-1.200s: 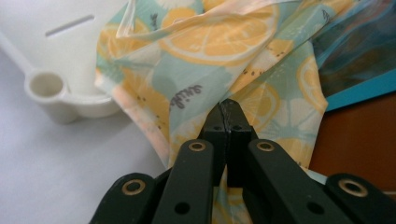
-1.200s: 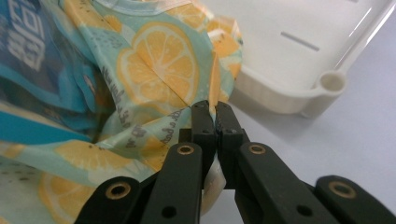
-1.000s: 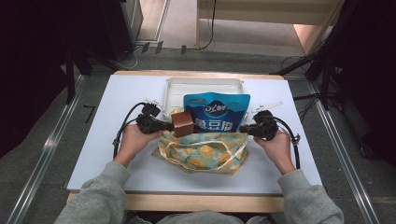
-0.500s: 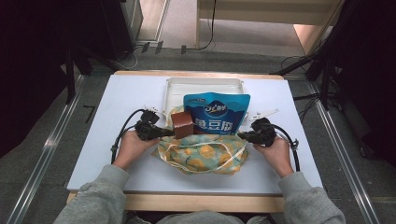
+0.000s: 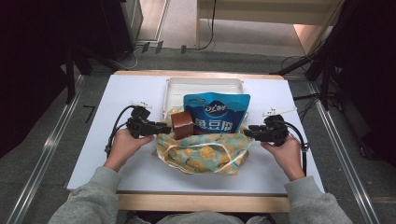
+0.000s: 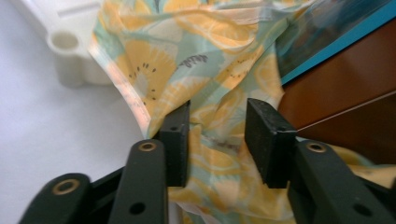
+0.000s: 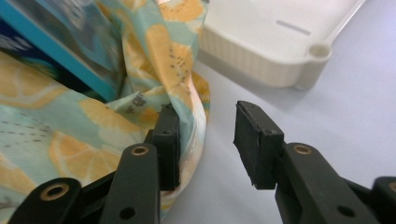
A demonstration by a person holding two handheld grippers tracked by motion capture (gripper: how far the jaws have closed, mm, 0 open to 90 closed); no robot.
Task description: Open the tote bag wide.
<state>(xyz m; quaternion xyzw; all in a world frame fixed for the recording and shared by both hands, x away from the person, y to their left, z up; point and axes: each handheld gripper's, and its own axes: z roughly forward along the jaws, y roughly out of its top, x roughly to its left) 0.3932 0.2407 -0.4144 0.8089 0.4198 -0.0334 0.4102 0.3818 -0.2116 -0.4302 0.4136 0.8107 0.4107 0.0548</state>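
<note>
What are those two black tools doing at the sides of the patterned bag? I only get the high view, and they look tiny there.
Observer: The left gripper has just been opening its jaws. They stand apart, with the cloth bag lying loose between them, not pinched.
Operator: And the other one?
Observer: The right gripper has just been opening too. The bag's rim lies against one jaw, and the rest of the gap shows bare table.
Operator: Is that print flowers?
Observer: No. Up close it is orange fruit slices with small dark seeds on pale green.
</note>
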